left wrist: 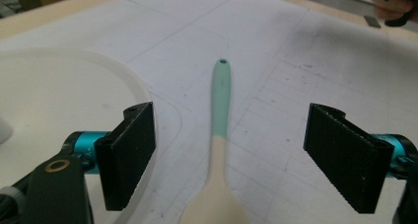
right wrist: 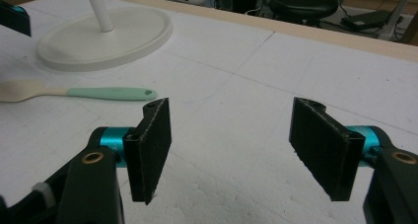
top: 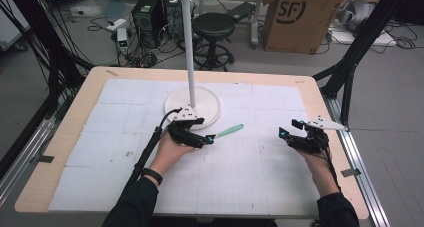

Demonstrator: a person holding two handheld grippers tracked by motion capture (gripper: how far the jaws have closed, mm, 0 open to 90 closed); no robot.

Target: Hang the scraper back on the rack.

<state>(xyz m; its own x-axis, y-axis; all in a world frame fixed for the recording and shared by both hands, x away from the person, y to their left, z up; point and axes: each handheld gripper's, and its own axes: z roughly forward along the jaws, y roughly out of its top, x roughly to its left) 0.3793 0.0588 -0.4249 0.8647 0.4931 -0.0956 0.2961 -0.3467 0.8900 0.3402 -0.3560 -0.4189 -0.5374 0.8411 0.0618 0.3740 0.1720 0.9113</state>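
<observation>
Hand-held gripper (left wrist: 229,157) astride spatula (left wrist: 219,150); "SF" on distant cardboard box (top: 300,17).

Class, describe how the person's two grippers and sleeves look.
Both grippers, left and right, are black with teal fittings and flat, ribbed black pads. A grey three-cornered plate tops each. A black cable trails from the left. Sleeves are dark; a black wristband is worn.

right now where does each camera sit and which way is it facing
High view: above the person's side, looking forward and down on the white foam-covered table; both forearms and both tongs, left and right, show.
Left gripper view: rides the left tongs, looking along the mint-handled cream spatula between its open jaws.
Right gripper view: rides the right tongs, facing the white round stand base.
All three views share the spatula.
</observation>
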